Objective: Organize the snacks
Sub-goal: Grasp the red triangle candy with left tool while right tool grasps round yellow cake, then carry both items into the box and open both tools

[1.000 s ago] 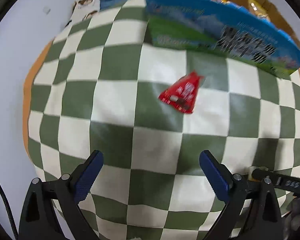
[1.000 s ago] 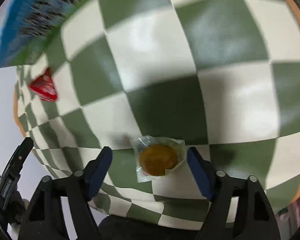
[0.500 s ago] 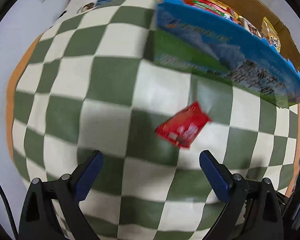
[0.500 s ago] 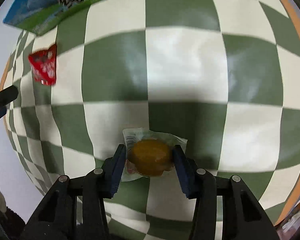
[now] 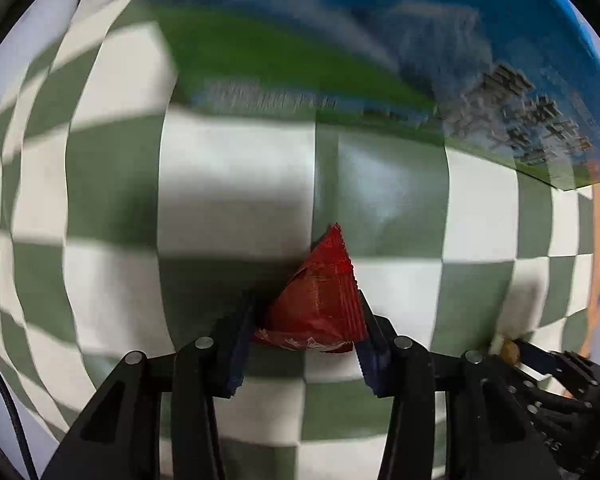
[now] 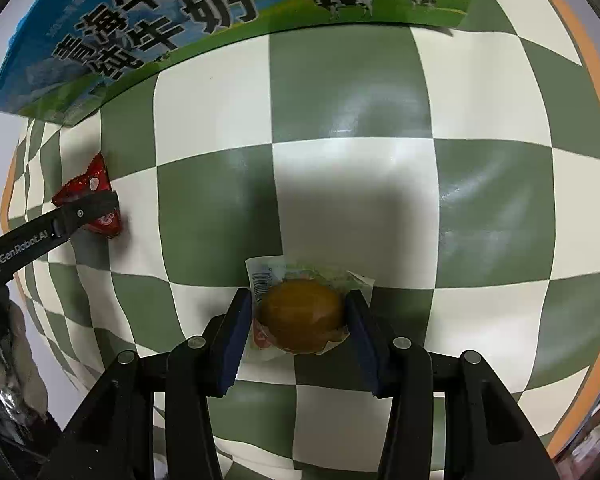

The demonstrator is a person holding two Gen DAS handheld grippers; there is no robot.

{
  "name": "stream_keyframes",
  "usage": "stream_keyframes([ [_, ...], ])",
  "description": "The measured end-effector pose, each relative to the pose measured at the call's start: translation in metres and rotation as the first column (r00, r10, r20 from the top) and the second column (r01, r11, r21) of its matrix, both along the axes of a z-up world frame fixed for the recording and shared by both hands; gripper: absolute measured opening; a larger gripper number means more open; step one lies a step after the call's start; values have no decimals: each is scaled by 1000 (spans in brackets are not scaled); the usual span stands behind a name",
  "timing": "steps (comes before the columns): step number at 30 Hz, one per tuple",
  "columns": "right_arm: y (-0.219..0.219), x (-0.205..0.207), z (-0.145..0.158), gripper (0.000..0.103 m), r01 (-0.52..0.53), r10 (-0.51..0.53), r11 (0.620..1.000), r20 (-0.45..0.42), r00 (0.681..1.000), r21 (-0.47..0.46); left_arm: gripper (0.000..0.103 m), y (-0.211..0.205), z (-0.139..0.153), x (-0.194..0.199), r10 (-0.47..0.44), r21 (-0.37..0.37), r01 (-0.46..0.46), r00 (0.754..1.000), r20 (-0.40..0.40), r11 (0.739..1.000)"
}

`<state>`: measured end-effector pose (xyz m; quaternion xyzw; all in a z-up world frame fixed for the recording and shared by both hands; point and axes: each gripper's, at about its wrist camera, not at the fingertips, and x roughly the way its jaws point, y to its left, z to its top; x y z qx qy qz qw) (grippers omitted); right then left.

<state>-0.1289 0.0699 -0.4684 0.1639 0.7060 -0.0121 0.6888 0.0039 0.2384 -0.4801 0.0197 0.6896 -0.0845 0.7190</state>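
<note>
Right now both snacks are pinched at once. The red snack packet (image 5: 320,304), a crinkled foil wedge with serrated edges, sits between the blue pads of the left gripper (image 5: 300,344), which has narrowed onto it from both sides; its pointed end sticks up and forward past the fingertips. From the right wrist view the same packet shows far off to the left with a black finger of the left gripper crossing in front of it.

Well apart from it, the brown round snack in a clear wrapper (image 6: 300,316) is clamped in the right gripper (image 6: 298,328), the pads pressing its two sides, the wrapper's printed flap with a barcode poking out ahead.

Both packets lie low over the green-and-white checked cloth (image 6: 352,92) that covers the bench, whose orange edge (image 6: 588,40) peeks out at the rim. Whether either is lifted clear of the cloth I cannot tell.

Beyond them, at the far side of the cloth, stands a blue and green milk carton box (image 6: 160,12) with large dark Chinese characters and small cows printed on its side; in the left wrist view it is blurred.
</note>
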Motion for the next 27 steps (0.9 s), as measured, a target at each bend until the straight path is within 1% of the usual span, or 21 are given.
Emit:
stream_keyframes([
  [1,0,2,-1,51,-17,17,1000,-9,1000,1,42,4,-1,-7,20,-16,-21,1000,-17,1000],
  [2,-8,2,-1,51,-30,30,1000,-20,999,9,42,6,-2,-17,35,-22,-36,999,-32,999],
  [4,-6,-2,-4,51,-56,57,998,-40,998,17,42,9,-5,-40,57,-29,-59,996,-63,998],
  [8,0,-11,-6,51,-112,113,994,-70,991,18,42,7,-20,-70,64,-52,-71,990,-122,996],
  [10,1,-11,-8,51,-124,124,992,-75,989,10,43,3,-30,-74,61,-53,-69,987,-146,996],
  [14,4,-9,-10,52,-137,136,991,-95,986,-7,43,-2,-38,-73,45,-24,-49,990,-135,999],
  [21,4,-9,-12,54,-158,154,987,-102,983,-33,44,-10,-38,-76,48,-2,-48,992,-117,999],
  [25,19,-11,-16,54,-187,180,980,-99,979,-68,42,-13,-39,-77,45,8,-44,993,-109,999],
  [26,20,-12,-16,54,-194,187,978,-95,978,-76,41,-19,-36,-84,44,10,-43,993,-105,999],
  [27,22,-13,-15,54,-204,196,975,-92,976,-86,41,-33,-28,-91,43,13,-42,994,-101,999],
])
